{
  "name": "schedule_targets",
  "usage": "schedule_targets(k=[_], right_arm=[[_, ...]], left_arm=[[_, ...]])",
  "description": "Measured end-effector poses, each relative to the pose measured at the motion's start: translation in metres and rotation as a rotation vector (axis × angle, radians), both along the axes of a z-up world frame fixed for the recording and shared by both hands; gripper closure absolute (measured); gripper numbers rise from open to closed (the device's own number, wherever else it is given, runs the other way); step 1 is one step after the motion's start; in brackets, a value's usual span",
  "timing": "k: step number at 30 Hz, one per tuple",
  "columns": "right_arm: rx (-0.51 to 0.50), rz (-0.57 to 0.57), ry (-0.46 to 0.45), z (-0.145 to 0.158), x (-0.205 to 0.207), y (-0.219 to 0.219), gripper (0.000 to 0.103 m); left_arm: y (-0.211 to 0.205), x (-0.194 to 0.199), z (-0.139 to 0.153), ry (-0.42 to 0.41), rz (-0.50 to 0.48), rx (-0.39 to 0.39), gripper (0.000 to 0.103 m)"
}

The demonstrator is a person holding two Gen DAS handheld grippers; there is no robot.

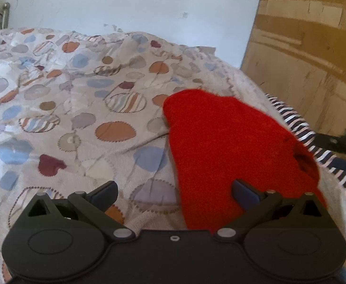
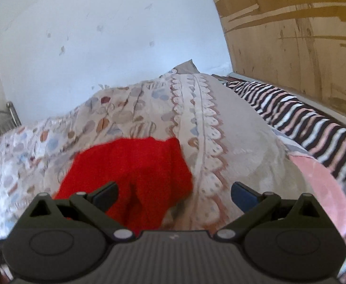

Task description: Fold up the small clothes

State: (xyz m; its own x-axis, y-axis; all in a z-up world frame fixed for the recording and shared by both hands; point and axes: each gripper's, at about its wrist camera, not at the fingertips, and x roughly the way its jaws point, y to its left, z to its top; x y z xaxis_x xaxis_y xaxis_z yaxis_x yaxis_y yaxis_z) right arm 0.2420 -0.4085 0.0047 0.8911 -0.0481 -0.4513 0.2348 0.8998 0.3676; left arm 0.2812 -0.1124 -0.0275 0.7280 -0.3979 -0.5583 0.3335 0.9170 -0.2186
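A small red cloth [image 1: 232, 146] lies on the bed, on top of a bedspread [image 1: 78, 94] with round spots in blue, orange, grey and dark red. Some of the spots have stripes in them. The red cloth is one bright colour all over and looks soft and fuzzy, like fleece or a knit. It is not lying flat. It is bunched up a bit, with a rounded top edge and a dark fold or dip near its right side. What kind of clothing it is cannot be told.

The left hand-held gripper [image 1: 174, 190] is wide apart and holds nothing. Its right finger is over the lower part of the red cloth and its left finger is over the bedspread. Whether it touches the cloth cannot be told.

The right hand-held gripper [image 2: 174, 191] is wide apart too, and it has nothing in it. In its view the red cloth [image 2: 135, 172] sits to the left and runs down under the left finger, while the right finger is over the plain edge of the bedspread [image 2: 232, 142].

A striped cloth [image 2: 303, 127] in black, white and pink lies along the right side of the bed. Behind the bed is a white wall [image 2: 102, 35], and a brown wooden wall [image 2: 291, 35] stands on the right
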Motion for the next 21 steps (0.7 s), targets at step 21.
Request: schedule_targets(k=[21], right_arm=[[0.250,0.231,0.070,-0.056,0.111,-0.043,0.034]], left_arm=[[-0.017,0.108,-0.027,0.339,-0.295,-0.272,0.001]])
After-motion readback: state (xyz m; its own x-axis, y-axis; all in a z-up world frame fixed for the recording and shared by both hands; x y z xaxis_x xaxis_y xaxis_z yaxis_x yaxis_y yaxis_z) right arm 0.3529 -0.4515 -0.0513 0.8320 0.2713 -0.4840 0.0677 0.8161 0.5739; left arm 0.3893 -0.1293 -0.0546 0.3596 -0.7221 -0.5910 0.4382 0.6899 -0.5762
